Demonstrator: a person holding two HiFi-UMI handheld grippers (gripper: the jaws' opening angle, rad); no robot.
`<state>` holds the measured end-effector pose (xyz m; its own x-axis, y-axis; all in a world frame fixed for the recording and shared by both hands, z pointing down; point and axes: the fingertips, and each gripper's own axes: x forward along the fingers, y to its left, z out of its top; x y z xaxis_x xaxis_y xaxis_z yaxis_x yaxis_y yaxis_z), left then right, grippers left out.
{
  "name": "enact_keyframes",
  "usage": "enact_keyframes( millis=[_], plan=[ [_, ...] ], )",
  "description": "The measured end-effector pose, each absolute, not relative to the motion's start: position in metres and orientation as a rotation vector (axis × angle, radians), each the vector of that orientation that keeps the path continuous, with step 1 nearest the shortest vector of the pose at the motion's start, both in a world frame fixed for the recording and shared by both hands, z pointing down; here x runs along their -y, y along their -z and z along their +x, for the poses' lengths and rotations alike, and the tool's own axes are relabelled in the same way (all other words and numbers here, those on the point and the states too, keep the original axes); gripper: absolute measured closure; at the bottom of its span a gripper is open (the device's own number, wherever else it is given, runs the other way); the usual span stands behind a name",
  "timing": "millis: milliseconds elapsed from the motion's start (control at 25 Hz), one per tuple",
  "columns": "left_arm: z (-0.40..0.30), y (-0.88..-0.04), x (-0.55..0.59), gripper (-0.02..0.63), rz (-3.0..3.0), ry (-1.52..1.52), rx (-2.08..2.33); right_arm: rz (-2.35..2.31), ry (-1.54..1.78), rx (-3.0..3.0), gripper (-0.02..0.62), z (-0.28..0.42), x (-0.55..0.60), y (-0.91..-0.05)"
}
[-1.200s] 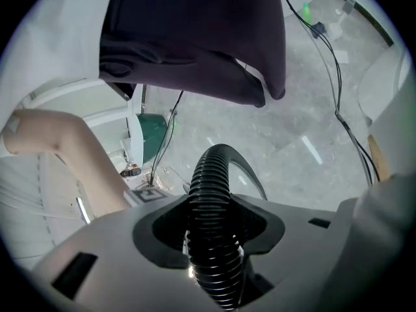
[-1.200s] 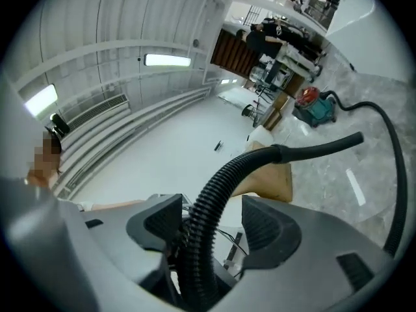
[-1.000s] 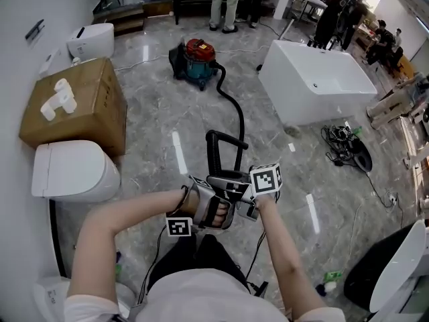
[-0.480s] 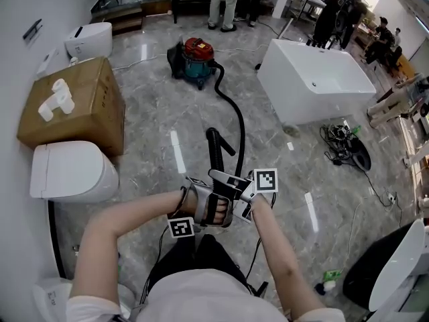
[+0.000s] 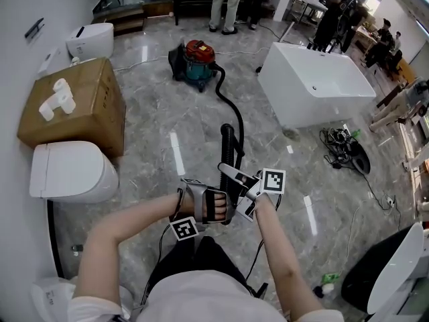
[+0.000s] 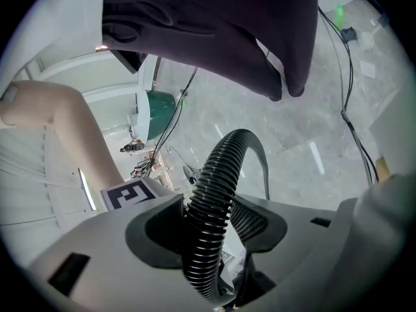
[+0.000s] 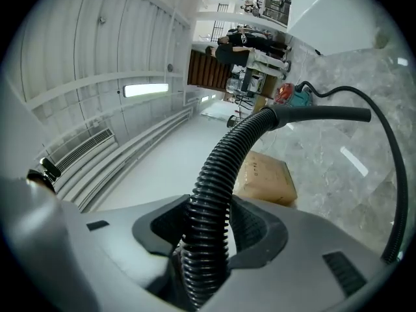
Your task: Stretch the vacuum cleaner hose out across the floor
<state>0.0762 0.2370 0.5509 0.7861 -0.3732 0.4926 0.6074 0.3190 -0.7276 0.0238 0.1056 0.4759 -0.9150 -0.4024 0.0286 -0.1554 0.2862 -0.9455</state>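
Left tool [image 6: 211,223]: jaws clamped on the hose [image 5: 228,100], with the ribbed black section seated between both pads. The jaws have just been opening slightly, and the hose is between them and in contact. Past the jaws the hose arches up and bends back down.

Right tool [image 7: 209,233]: jaws clamped on the same hose. They have just been closing, and the pads touch the ribs on both sides. From this grip the hose rises, then bends toward the vacuum [image 5: 197,58].

Head view: the 2 tools are held close together in front of the person's body, above the floor [image 5: 154,113]. 1 thick ribbed stretch of hose stands nearly upright just beyond them.

Hose course: from the tools it runs away over the grey marble floor in a gentle S-curve to the vacuum, a red and teal canister well apart from the person. The near end is lifted and the far run looks to lie on the floor.

Surroundings: a white tub [image 5: 315,79] is right of the hose. A cardboard box [image 5: 84,102] and a white toilet [image 5: 70,172] are on the left by the wall. People stand beyond the vacuum.
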Motion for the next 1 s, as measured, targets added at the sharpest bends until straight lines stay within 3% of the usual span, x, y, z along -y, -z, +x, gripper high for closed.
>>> enact_keyframes(
  millis=[1000],
  plan=[
    [0.072, -0.5, -0.197, 0.368, -1.083, 0.684, -0.194, -0.63, 1.529, -1.995, 0.399, 0.082, -0.07, -0.447]
  ],
)
